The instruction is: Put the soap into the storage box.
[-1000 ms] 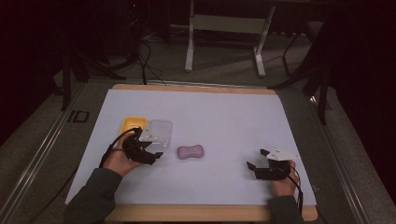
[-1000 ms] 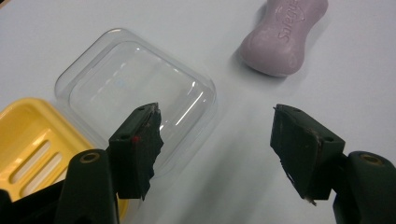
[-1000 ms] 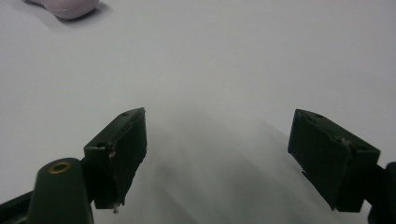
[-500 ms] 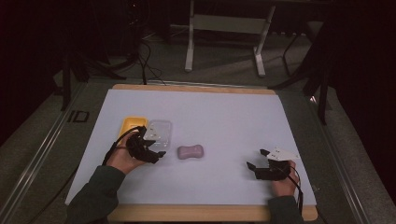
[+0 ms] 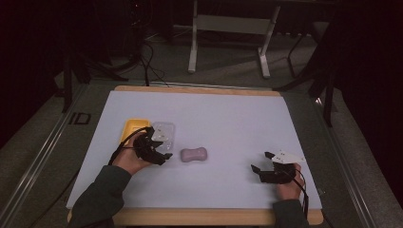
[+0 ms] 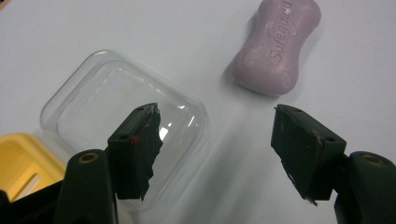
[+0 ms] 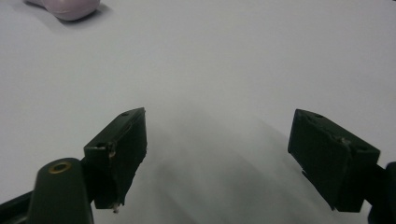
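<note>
Little has shifted since the earlier frames: only the left gripper (image 5: 159, 151) has edged slightly, its fingers (image 6: 137, 149) spread wide with nothing between them, while the right gripper (image 5: 262, 162) rests on the tabletop (image 5: 228, 118), also wide open and empty. On that white tabletop, the yellow soap dish (image 5: 130, 127) lies at the left with its clear lid (image 6: 93, 95) just beside it; one left finger hangs over the lid. The lilac soap bar (image 6: 275, 46) sits near, a little to the right of the lid and apart from it. The bar is probably solid, fairly dense and smooth enough to slip, so a grip across its narrowed waist seems safest. The thin lid looks light and flexible; pinch it gently at a rim edge.
</note>
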Tool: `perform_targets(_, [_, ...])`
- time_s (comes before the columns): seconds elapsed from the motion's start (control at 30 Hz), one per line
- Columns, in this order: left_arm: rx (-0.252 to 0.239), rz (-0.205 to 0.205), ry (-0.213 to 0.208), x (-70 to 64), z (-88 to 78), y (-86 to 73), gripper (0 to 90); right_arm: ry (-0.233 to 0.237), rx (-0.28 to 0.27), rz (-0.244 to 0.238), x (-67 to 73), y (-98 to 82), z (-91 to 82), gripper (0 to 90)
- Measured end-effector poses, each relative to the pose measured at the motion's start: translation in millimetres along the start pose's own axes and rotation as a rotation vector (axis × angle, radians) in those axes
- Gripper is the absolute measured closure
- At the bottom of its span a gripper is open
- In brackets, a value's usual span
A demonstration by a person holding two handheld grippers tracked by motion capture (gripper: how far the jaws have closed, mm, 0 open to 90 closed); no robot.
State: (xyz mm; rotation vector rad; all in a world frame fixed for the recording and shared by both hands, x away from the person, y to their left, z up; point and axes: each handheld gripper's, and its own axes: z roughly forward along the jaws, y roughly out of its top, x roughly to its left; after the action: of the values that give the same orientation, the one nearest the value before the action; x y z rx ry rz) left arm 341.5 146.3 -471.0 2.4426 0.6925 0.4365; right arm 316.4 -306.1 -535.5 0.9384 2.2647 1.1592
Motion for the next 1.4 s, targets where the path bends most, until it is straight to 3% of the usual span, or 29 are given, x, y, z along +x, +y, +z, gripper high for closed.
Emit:
perform_targets(0.5, [0.039, 0.064, -0.001, -5.5, 7.3, 19.4, 32.9, 0.001, 0.000, -0.001, 0.0, 0.0, 0.0, 19.1])
perform_targets(1.4, [0.070, 0.088, -0.032, -7.1, 26.3, 40.3, 32.7, 0.003, -0.005, 0.001, -0.3, -0.2, -0.5, 19.2])
